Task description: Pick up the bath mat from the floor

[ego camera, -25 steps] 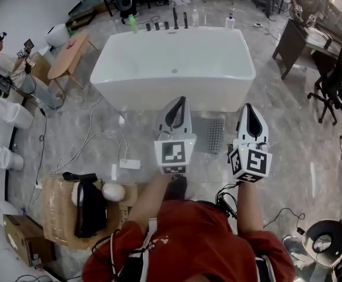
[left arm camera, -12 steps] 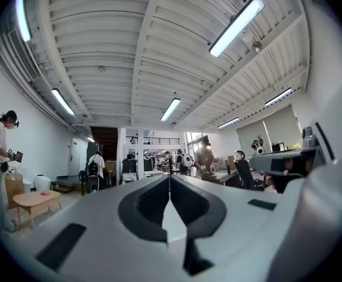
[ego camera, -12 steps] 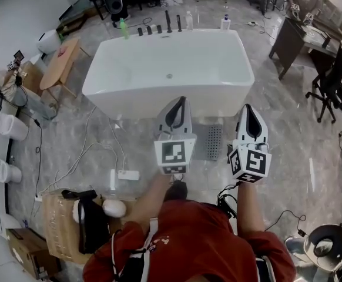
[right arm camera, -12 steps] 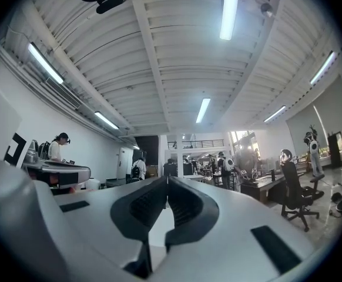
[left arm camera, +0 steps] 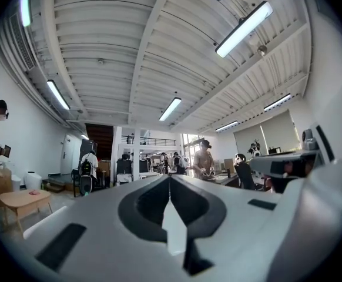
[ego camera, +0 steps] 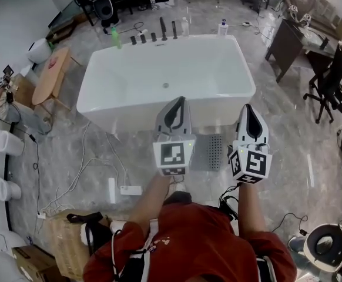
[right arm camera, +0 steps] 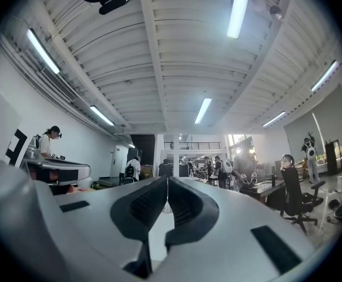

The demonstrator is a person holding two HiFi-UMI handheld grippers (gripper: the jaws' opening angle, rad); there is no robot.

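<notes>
The bath mat (ego camera: 213, 151) is a grey perforated rectangle lying flat on the marble floor at the foot of the white bathtub (ego camera: 165, 81). In the head view it shows between my two grippers, far below them. My left gripper (ego camera: 180, 100) is held out level over the tub's near rim, jaws shut and empty. My right gripper (ego camera: 248, 106) is level beside it, also shut on nothing. In the left gripper view the shut left gripper (left arm camera: 170, 178) points across the room; in the right gripper view the right gripper (right arm camera: 167, 181) does the same.
Bottles and dark taps line the tub's far rim (ego camera: 159, 31). A wooden side table (ego camera: 47, 72) and toilets (ego camera: 0, 143) stand left. A power strip with cables (ego camera: 130, 190) and a cardboard box (ego camera: 65, 239) lie lower left. A desk and office chair (ego camera: 335, 81) are right.
The bathtub and mat have come nearer in the head view, and the box has slid toward the bottom edge. Both grippers stay shut and keep their place in the picture.
</notes>
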